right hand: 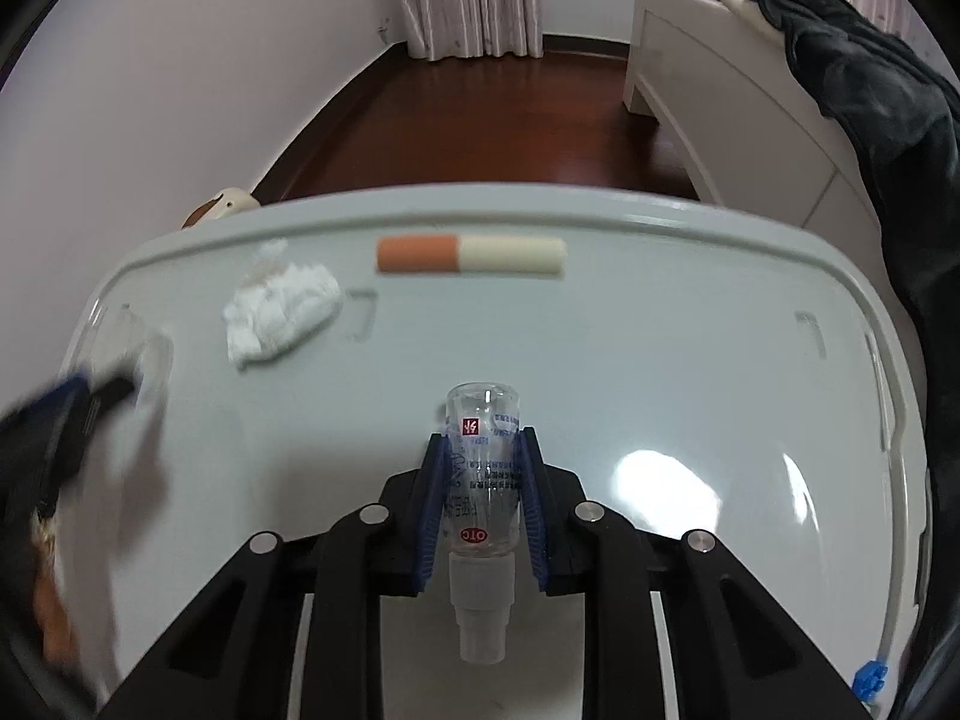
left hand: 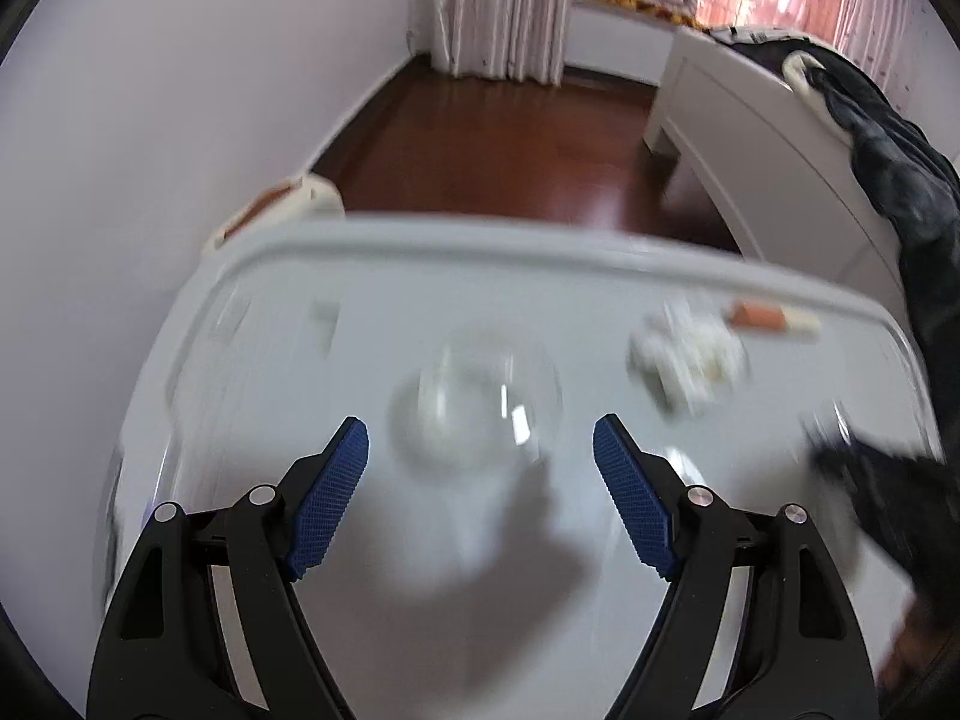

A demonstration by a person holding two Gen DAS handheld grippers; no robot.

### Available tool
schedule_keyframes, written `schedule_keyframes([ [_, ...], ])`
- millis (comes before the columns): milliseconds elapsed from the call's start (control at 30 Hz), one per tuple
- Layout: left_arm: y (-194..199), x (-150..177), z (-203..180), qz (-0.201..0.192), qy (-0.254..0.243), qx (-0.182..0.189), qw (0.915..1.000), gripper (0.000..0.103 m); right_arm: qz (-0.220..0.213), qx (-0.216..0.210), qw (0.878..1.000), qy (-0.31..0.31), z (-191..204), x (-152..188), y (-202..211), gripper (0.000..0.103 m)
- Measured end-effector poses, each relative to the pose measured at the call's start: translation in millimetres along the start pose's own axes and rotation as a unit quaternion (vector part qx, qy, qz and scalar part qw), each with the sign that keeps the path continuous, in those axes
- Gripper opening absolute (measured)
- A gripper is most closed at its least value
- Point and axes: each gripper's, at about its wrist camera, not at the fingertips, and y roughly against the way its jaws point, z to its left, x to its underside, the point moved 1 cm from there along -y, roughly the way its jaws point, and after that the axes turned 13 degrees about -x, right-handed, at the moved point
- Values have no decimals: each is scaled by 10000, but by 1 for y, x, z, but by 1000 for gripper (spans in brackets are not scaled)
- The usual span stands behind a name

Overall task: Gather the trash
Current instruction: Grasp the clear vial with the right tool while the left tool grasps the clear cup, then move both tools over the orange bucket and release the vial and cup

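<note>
1. The right gripper (right hand: 480,450) has its jaws drawn in narrow on a small clear glass bottle (right hand: 483,480), the blue pads pressing its two sides about midway along its body.
2. The bottle's long axis runs along the gripper's fingers: its flat base points away toward the far edge of the white surface (right hand: 660,360), and its narrow pale neck points back at the camera. Printed labelling and a red oval mark show on the glass.
3. The left gripper (left hand: 480,450) has its jaws spread wide with nothing between the pads. It hangs over a blurred clear glass vessel (left hand: 477,396) that sits on the surface just ahead of the fingertips; the blur hides whether they touch.
4. A crumpled white tissue (right hand: 279,306) lies near the far left of the surface.
5. An orange-and-cream cylinder (right hand: 471,255) lies crosswise near the far edge, orange end to the left.
</note>
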Motion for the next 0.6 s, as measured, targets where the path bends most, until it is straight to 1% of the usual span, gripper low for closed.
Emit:
schedule_keyframes([
  [67,-20,-3,-8,121,-118,-79,9998,47,-16,-76,10000,-32,-6,8,5,24],
  [100,-18,-1,-9,-68,-184,-187,9996,47,-14,-88,9999,-56,-9,8,5,24],
  [167,-14,4,-16,-252,-317,-295,9987,47,-86,-151,9998,-118,-8,13,8,24],
  [200,-10,9,-17,-228,-319,-289,9988,47,-96,-175,9997,-143,-8,16,10,24],
  [267,0,16,-14,-54,-237,-218,9995,47,-82,-322,9992,-237,-6,20,14,24],
  [333,14,26,-9,-26,-204,-210,9996,47,-143,-456,9985,-278,-3,24,25,24],
  [433,51,45,0,-37,-122,-86,9999,47,-274,-723,9967,-252,11,41,56,24],
  [467,72,54,4,-62,-112,-63,9999,47,-305,-814,9959,-242,16,48,66,24],
  [500,81,59,5,-78,-112,-32,9999,47,-327,-895,9952,-214,23,57,78,24],
  [567,114,74,8,-169,-195,36,9997,47,-382,-1076,9934,-106,38,80,105,24],
  [600,128,83,10,-211,-243,79,9994,47,-388,-1152,9926,-66,42,86,116,24],
])
